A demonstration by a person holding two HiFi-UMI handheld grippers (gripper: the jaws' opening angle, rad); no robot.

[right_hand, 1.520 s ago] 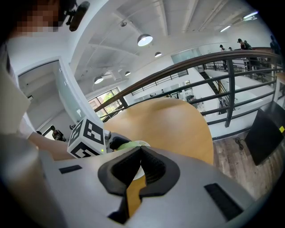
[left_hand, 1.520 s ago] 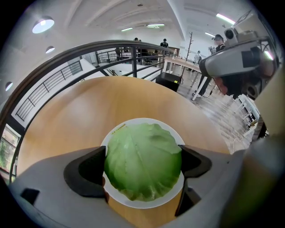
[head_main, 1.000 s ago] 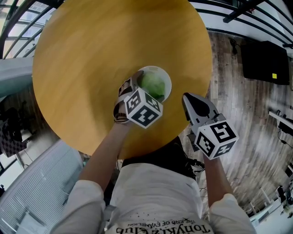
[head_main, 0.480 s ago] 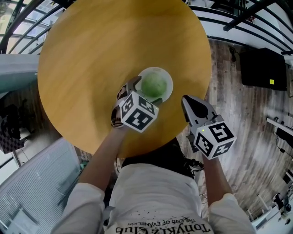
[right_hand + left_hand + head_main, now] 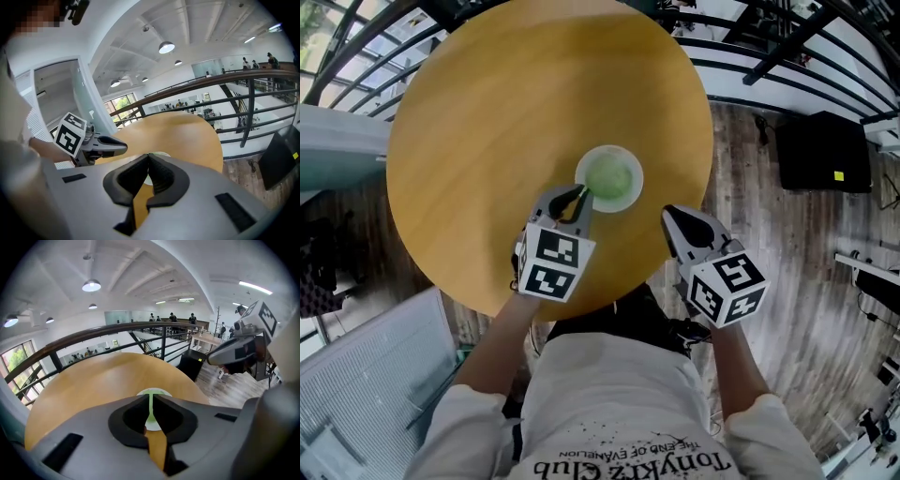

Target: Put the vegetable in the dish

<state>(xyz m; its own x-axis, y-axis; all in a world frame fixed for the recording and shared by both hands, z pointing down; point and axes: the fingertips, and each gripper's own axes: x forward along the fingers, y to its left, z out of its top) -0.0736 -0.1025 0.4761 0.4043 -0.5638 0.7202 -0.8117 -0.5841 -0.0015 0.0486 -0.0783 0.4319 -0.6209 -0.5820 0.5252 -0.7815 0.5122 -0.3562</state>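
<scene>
**Vegetable's in the dish, and both my grippers are empty**

There it sits: the green vegetable [image 5: 609,176], a pale leafy ball, lies inside the small white dish [image 5: 582,163]. The dish stands on the round wooden table [image 5: 506,103], near the middle and a little toward my side.

My left gripper [image 5: 578,195] hangs above the table just on the near side of the dish. Its nose is tipped downward and aimed at the dish, and in the head view its tips show right at the near-left rim. Its jaws have just been closing and now stand together, with only a hairline slit between the pads and nothing in it. Looking along them in the left gripper view, I catch the dish's white rim and a sliver of green through that slit, down on the table beyond.

My right gripper [image 5: 673,219] is off to the right of the dish, about over the table's near-right edge and apart from the dish. Its jaws meet at the tips as well and grip nothing. In the right gripper view, my left gripper pokes in from the left, marker cube behind it.

Around the table I can see a plank floor [image 5: 750,244], a black case [image 5: 825,150] lying on it, and a dark railing [image 5: 769,37] on the far side.
</scene>
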